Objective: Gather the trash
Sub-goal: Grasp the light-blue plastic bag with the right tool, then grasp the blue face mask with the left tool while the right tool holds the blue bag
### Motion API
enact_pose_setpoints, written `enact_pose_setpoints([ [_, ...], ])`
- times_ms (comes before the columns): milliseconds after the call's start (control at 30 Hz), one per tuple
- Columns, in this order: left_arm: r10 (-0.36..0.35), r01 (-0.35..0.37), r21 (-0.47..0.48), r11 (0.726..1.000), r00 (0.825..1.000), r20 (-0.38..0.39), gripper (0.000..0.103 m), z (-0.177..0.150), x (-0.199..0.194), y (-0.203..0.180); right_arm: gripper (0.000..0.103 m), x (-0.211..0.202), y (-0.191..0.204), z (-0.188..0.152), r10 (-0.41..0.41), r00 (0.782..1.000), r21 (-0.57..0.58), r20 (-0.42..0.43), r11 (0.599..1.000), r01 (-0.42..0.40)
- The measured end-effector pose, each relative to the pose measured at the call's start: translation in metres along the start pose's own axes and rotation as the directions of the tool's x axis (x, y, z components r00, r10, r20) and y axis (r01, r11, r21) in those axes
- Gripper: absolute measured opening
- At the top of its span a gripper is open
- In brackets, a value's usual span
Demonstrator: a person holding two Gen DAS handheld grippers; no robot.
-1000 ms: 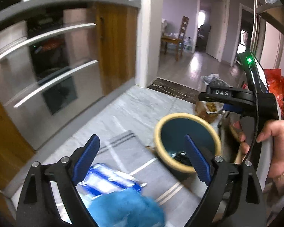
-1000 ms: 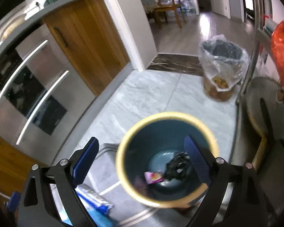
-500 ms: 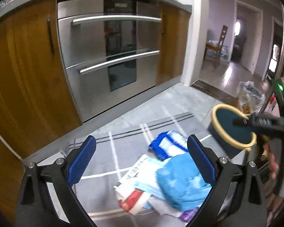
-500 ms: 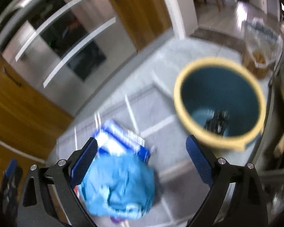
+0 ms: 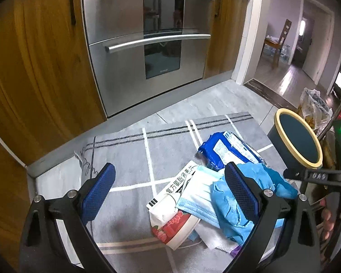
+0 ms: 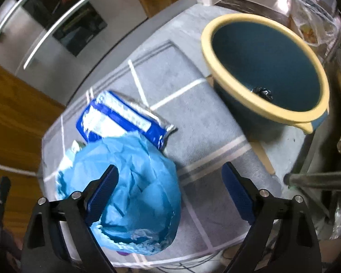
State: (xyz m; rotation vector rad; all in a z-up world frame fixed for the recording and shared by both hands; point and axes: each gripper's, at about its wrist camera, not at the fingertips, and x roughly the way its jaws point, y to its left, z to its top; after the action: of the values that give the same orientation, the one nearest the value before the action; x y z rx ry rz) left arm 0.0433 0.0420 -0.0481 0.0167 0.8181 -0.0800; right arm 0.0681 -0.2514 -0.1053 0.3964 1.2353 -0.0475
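From the left wrist, the left gripper (image 5: 168, 195) stands wide apart above a trash pile (image 5: 206, 195) on the grey mat (image 5: 129, 150), holding nothing. From the right wrist, the right gripper (image 6: 170, 191) is closing with nothing clamped, a crumpled blue glove (image 6: 136, 193) lying below its jaws, and the yellow-rimmed bin (image 6: 266, 68) just beside the mat.

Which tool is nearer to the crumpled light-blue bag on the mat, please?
The right. The right tool hangs just above the light-blue bag, its closing jaws not yet gripping it. The left tool is open over the white packet, with the bag by its right finger.

Black gripper (image 5: 170, 195) frames, silver screws, textured blue fingers (image 5: 95, 196).
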Motion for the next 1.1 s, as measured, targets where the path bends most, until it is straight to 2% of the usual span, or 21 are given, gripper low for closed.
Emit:
enact_pose_setpoints([
  [67, 0.0, 0.0, 0.005, 1.0, 1.0, -0.008, 0.095, -0.002, 0.003, -0.001, 0.076, 0.007, 0.004, -0.003, -0.01, 1.0, -0.025, -0.025, 1.0, 0.009],
  [167, -0.009, 0.009, 0.008, 1.0, 1.0, -0.026, 0.095, -0.003, 0.007, -0.003, 0.065, 0.018, 0.008, -0.007, -0.006, 0.998, -0.046, -0.065, 0.999, 0.003],
  [200, -0.012, 0.012, 0.006, 1.0, 0.999, -0.037, 0.095, -0.005, 0.01, -0.004, 0.057, 0.021, 0.008, -0.007, -0.007, 0.997, -0.052, -0.078, 0.999, 0.003],
  [233, -0.012, 0.012, 0.005, 1.0, 0.999, -0.046, 0.095, -0.005, 0.013, -0.004, 0.042, 0.026, 0.009, -0.008, -0.006, 0.995, -0.058, -0.097, 0.998, 0.0],
  [333, -0.007, 0.007, -0.001, 1.0, 0.997, -0.078, 0.095, -0.006, 0.022, -0.004, 0.02, 0.027, 0.014, -0.008, 0.01, 0.994, -0.069, -0.106, 0.997, -0.017],
  [467, -0.012, 0.01, -0.016, 1.0, 0.994, -0.105, 0.095, -0.008, 0.029, -0.005, 0.016, 0.004, 0.021, 0.001, 0.065, 0.997, -0.071, -0.03, 0.995, -0.067],
  [600, -0.012, 0.013, 0.005, 1.0, 0.994, -0.113, 0.095, -0.01, 0.032, -0.012, 0.014, -0.022, 0.025, 0.014, 0.089, 0.994, -0.1, 0.058, 0.991, -0.083],
  [667, -0.013, 0.015, 0.015, 1.0, 0.993, -0.119, 0.095, -0.011, 0.035, -0.016, 0.012, -0.039, 0.024, 0.023, 0.11, 0.986, -0.107, 0.122, 0.99, -0.097],
  [800, -0.015, 0.021, 0.037, 0.999, 0.99, -0.138, 0.095, -0.016, 0.042, -0.024, 0.01, -0.063, 0.016, 0.038, 0.163, 0.969, -0.078, 0.185, 0.986, -0.151],
  [1100, -0.045, 0.064, 0.109, 0.992, 0.985, -0.167, 0.095, -0.024, 0.054, -0.05, 0.004, -0.098, -0.004, 0.059, 0.179, 0.931, -0.047, 0.318, 0.984, -0.173],
])
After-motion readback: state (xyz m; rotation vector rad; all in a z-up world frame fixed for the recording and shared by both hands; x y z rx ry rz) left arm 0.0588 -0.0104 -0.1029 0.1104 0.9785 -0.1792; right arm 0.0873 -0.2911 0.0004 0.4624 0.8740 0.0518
